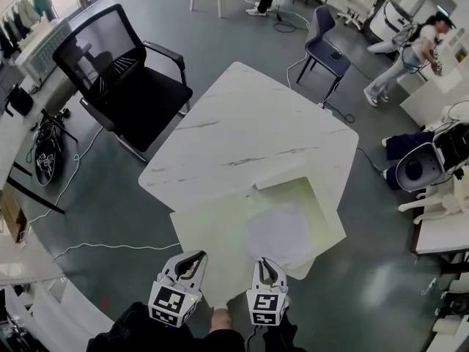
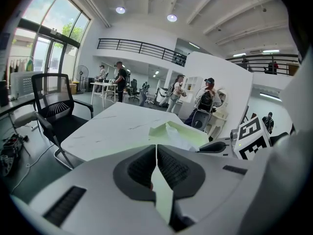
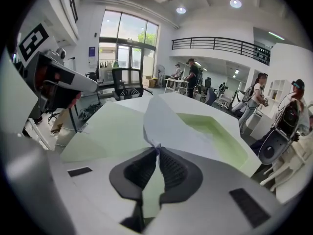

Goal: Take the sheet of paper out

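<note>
At table's near edge: pale green folder lies open and reaches past the edge toward the person. The white sheet of paper sits in its right half.

Left gripper is pressed together on the folder's green cover. Right gripper is pinching the sheet's near edge, and the paper bows up from the jaws.

Step looks like: anchor the folder, draw the sheet out. My read on doing it well:
- Left just holds the folder as the anchor.
- Right pulls slowly along the sheet's plane, toward the person, so it doesn't crease or tear at the pinch.
- Check that right has only the sheet. Green shows under its jaws, and I can't tell if the cover is caught too.

Table is white marble-look and carries only the folder. Around it: black mesh office chair at left, blue chair beyond, cables on the grey floor, a person working far right.
</note>
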`<state>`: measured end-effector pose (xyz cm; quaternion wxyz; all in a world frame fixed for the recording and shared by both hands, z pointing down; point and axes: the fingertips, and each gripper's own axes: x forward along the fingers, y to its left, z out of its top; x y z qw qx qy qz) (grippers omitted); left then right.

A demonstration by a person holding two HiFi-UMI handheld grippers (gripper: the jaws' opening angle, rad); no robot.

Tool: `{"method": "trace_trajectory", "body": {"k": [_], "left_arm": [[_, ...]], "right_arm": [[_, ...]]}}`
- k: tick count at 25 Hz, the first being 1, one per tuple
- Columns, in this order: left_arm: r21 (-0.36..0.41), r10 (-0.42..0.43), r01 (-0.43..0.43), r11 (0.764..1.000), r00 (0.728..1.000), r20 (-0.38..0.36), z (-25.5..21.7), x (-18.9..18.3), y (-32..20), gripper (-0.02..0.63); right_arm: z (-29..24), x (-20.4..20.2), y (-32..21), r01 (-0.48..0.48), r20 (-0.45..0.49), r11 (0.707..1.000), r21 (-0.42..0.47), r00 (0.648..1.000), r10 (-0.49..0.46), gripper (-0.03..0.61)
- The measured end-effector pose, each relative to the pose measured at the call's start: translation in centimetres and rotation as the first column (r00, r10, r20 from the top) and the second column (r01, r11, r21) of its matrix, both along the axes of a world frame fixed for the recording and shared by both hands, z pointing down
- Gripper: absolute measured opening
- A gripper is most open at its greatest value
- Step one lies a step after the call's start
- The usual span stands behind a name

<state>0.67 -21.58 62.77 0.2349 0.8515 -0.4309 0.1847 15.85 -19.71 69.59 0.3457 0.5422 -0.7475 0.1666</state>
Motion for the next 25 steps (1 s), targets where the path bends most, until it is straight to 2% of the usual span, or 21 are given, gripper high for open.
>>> {"method": "trace_trajectory", "body": {"k": [6, 12, 18, 25], "left_arm": [[0.081, 0.031, -0.029, 0.996, 0.999, -0.02, -4.7, -0.1, 1.0, 0.028], [0.16, 0.079, -0.072, 0.984, 0.996, -0.034, -9.4, 0.0, 2.9, 0.028], [0.237, 0.131, -0.117, 0.964, 0.991, -0.042, -13.3, 0.2, 5.0, 0.028], [0.309, 0.187, -0.163, 0.937, 0.981, -0.051, -17.0, 0.2, 6.5, 0.029]], "right_arm": [[-5.1, 0.3, 1.1, -0.038, -0.019, 0.996, 0.085, 0.999, 0.04, 0.04], [-11.1, 0.7, 2.9, -0.089, -0.03, 0.979, 0.181, 0.995, 0.096, 0.037], [-16.1, 0.9, 4.7, -0.154, 0.019, 0.95, 0.272, 0.988, 0.155, 0.035], [-21.6, 0.6, 6.7, -0.208, 0.058, 0.901, 0.381, 0.978, 0.201, 0.034]]}}
